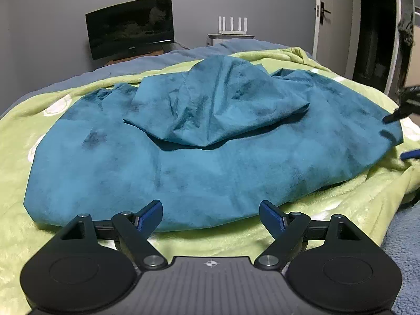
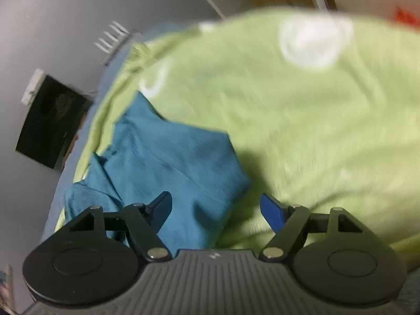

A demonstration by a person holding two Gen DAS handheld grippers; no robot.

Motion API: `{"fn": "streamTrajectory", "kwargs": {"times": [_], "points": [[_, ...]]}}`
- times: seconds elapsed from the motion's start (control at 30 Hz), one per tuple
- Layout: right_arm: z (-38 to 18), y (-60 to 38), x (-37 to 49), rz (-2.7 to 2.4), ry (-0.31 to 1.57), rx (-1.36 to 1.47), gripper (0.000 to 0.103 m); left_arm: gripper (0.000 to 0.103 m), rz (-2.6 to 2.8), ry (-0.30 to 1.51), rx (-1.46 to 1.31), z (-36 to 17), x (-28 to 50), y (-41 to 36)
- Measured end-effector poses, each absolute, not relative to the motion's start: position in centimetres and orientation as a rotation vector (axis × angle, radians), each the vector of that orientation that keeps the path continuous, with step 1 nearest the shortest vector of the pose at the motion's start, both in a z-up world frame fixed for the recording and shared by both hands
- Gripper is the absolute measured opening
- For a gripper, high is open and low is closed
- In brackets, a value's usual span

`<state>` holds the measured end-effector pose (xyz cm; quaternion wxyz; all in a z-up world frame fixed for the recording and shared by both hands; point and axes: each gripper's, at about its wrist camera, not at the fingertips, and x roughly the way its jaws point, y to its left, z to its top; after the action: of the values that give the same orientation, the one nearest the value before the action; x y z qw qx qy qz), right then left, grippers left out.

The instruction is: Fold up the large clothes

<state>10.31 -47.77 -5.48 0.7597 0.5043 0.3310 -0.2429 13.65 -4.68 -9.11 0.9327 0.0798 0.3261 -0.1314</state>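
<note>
A large teal garment (image 1: 199,157) lies spread on a light green blanket (image 1: 341,204), with one part folded over its middle (image 1: 215,110). My left gripper (image 1: 210,215) is open and empty, just in front of the garment's near edge. My right gripper (image 2: 215,210) is open and empty over the garment's corner (image 2: 178,162) and the green blanket (image 2: 302,110). That view is blurred and tilted. The right gripper's fingers (image 1: 393,116) also show at the far right of the left wrist view, beside the garment's right edge.
A blue-grey bedsheet (image 1: 162,60) lies under the blanket. A dark monitor (image 1: 131,26) and a white router (image 1: 232,26) stand against the grey back wall. A door (image 1: 330,18) and a dark doorway (image 1: 375,26) are at the right.
</note>
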Motion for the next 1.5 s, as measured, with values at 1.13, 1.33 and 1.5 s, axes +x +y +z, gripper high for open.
{"fn": "streamTrajectory", "kwargs": {"times": [1.13, 1.33, 1.5], "points": [[-7.3, -46.1, 13.9, -0.313, 0.518, 1.130, 0.023, 0.087, -0.329, 0.752, 0.096, -13.1, 20.6, -7.7], [-9.4, -46.4, 15.7, -0.328, 0.572, 1.169, 0.027, 0.092, -0.344, 0.750, 0.202, -14.3, 20.1, -9.1], [-8.9, -45.9, 15.7, -0.318, 0.564, 1.125, 0.024, 0.082, -0.351, 0.666, 0.088, -12.5, 19.5, -7.7]]}}
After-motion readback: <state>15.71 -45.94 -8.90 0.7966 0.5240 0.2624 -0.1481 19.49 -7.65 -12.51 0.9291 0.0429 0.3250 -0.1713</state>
